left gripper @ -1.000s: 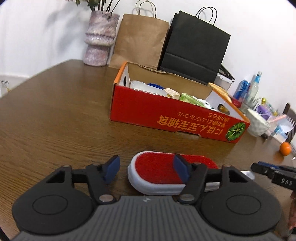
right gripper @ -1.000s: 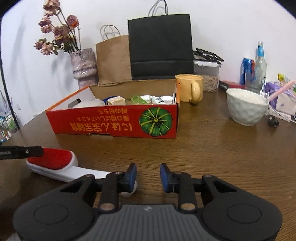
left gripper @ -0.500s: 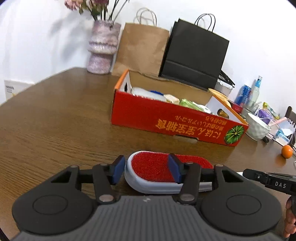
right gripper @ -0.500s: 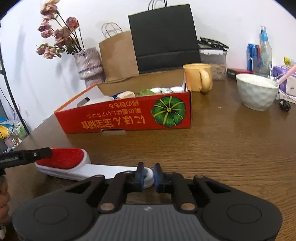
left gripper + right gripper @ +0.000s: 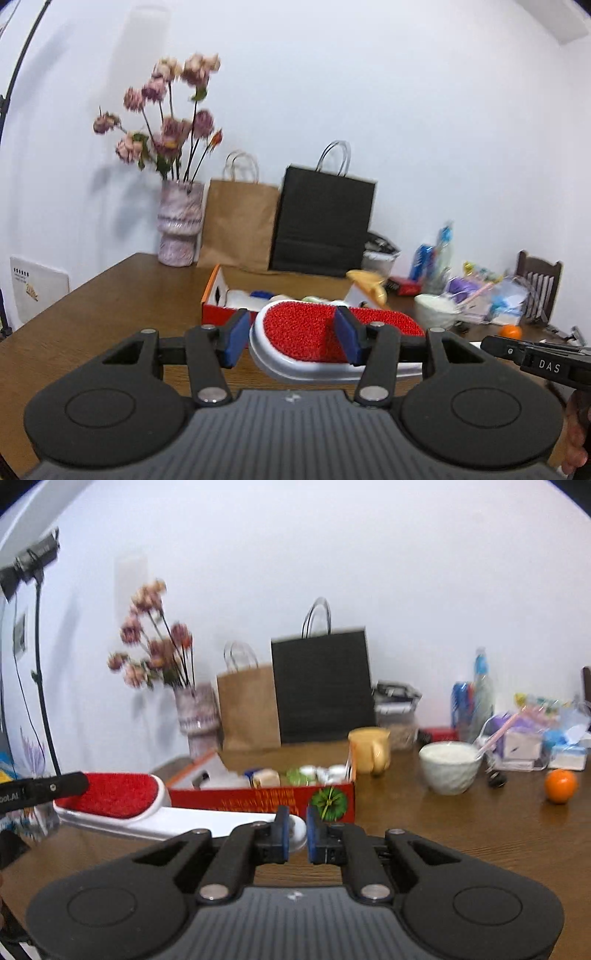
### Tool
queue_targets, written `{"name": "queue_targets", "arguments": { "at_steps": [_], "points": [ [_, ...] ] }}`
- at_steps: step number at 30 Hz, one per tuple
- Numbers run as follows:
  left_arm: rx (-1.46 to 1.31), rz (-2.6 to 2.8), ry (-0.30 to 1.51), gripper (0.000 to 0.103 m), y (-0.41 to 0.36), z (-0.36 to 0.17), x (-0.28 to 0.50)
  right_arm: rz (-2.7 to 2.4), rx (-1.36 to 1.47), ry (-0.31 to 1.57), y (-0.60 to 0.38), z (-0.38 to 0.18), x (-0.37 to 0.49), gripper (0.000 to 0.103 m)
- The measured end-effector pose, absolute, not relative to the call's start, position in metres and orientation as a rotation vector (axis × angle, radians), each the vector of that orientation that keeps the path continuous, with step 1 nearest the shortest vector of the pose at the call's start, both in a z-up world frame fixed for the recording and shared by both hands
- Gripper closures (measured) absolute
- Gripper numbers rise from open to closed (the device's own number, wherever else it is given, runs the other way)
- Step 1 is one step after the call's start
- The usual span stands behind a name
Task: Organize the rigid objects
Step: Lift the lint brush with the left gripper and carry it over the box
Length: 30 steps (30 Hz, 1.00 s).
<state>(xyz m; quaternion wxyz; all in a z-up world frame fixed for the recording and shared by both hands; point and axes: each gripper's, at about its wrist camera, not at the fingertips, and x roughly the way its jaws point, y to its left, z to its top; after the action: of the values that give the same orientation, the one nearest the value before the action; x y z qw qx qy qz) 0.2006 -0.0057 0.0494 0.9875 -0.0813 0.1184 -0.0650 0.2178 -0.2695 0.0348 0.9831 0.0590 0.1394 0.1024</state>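
A lint brush with a red pad (image 5: pixel 306 328) and a white body is held up off the wooden table (image 5: pixel 110 295). My left gripper (image 5: pixel 291 341) is shut on its head, one blue pad on each side. My right gripper (image 5: pixel 295 834) is shut on the end of the white handle (image 5: pixel 207 821); the red pad (image 5: pixel 114 794) shows at the left of that view. A red cardboard box (image 5: pixel 266 799) with several small items stands behind the brush. The box also shows in the left wrist view (image 5: pixel 218 310).
A vase of dried flowers (image 5: pixel 180 225), a brown bag (image 5: pixel 240 229) and a black bag (image 5: pixel 321 221) stand at the wall. A yellow mug (image 5: pixel 371 749), white bowl (image 5: pixel 448 766), orange (image 5: pixel 560 785) and bottles (image 5: pixel 480 698) sit at the right.
Both grippers closed on the brush and lifted it off the table. The views tilted upward, and the box now sits lower behind the brush.
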Motion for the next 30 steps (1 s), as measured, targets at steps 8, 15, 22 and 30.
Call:
{"name": "queue_targets", "arguments": {
  "at_steps": [8, 15, 22, 30],
  "points": [
    [-0.165, -0.168, 0.205, 0.053, -0.009, 0.063, 0.115, 0.168, 0.167, 0.189, -0.274, 0.044, 0.123, 0.093],
    [-0.146, -0.175, 0.156, 0.054, -0.012, 0.073, 0.079, 0.166, 0.166, 0.151, -0.277, 0.047, 0.085, 0.093],
    [-0.154, -0.175, 0.156, 0.054, -0.016, 0.073, 0.099, 0.151, 0.175, 0.155, -0.280, 0.045, 0.102, 0.093],
    [-0.180, -0.195, 0.171, 0.054, -0.016, 0.076, 0.184, 0.110, 0.167, 0.153, -0.278, 0.054, 0.182, 0.093]
  ]
}}
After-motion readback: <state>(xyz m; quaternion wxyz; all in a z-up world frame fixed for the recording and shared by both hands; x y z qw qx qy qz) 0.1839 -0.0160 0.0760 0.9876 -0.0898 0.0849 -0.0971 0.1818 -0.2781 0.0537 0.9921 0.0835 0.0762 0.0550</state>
